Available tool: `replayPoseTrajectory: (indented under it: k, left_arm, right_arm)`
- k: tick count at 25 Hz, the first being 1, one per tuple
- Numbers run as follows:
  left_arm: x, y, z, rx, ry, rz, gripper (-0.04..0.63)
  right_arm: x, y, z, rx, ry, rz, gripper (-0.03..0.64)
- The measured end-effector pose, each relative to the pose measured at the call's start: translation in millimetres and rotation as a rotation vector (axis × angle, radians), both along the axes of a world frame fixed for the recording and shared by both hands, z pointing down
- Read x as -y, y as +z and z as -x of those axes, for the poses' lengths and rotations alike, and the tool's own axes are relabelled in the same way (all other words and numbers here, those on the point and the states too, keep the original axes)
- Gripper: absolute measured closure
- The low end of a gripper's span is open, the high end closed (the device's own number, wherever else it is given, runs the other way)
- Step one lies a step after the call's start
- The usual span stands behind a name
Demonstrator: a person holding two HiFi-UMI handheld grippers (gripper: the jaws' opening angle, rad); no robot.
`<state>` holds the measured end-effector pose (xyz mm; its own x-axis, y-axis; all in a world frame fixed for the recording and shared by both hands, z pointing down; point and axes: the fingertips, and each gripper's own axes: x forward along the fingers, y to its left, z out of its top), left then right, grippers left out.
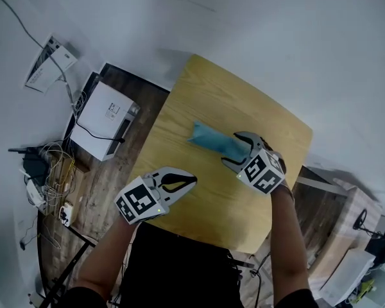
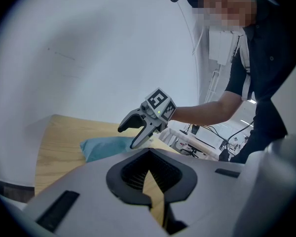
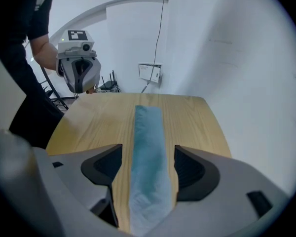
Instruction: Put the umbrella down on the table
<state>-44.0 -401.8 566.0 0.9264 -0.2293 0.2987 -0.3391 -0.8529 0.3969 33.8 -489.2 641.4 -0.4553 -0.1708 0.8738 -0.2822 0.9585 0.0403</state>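
Observation:
The teal folded umbrella (image 1: pixel 212 140) lies flat on the light wooden table (image 1: pixel 199 88), towards the far right. In the right gripper view the umbrella (image 3: pixel 148 132) runs straight away from the camera. My right gripper (image 1: pixel 236 149) is open and straddles its near end, the pads standing clear of the fabric on both sides; the same gripper (image 3: pixel 148 168) shows this in its own view. My left gripper (image 1: pixel 181 183) hovers over the table's near left part, shut and holding nothing. From the left gripper view (image 2: pixel 149 181) the right gripper (image 2: pixel 136 132) shows above the umbrella (image 2: pixel 106 146).
A white box (image 1: pixel 106 117) and a tangle of cables (image 1: pixel 48 172) lie on the dark wooden floor left of the table. A white wall panel (image 1: pixel 48 63) sits further left. Office furniture (image 1: pixel 366 249) stands to the right. Bare tabletop surrounds the umbrella.

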Motion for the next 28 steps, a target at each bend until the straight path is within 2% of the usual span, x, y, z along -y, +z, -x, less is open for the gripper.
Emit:
replayPoseTrajectory:
  k: [4,9,10,13,15,17,20,24,26,28]
  left_arm:
    - [-9,-12,2,0.005,0.023,-0.025,0.588]
    - [-24,-35,11,-0.008,0.042,-0.06,0.588]
    - [-27,-41,14,-0.018,0.044,-0.062,0.588]
    - [-37,-64,22,-0.055,0.048,-0.069,0.588]
    - [-43,-79,28,-0.065,0.055,-0.093,0.588]
    - [-50,-93,34,-0.074,0.067,-0.124,0.588]
    - [-61,-116,37,-0.101,0.091,-0.171,0.588]
    - [-75,-139,31,-0.158,0.125,-0.21,0.588]
    - [-85,-142,24,-0.169,0.151,-0.212,0.588]
    - [-96,-141,14,-0.164,0.177,-0.208,0.588]
  right_arm:
    - [-4,-36,11,0.073,0.029,-0.02,0.302]
    - [-17,-87,36,0.229,0.077,-0.046,0.306]
    - [-22,-99,41,0.262,0.083,-0.053,0.328]
    - [-38,-137,50,0.373,0.113,-0.101,0.477]
    - [-49,-163,56,0.437,0.129,-0.142,0.54]
    - [-63,-189,63,0.496,0.13,-0.177,0.574]
    - [-91,-230,74,0.631,0.127,-0.204,0.593]
    - [-134,-278,64,0.881,0.182,-0.224,0.597]
    - [-158,-290,52,0.942,0.213,-0.26,0.597]
    - [-180,-297,37,0.962,0.243,-0.311,0.597]
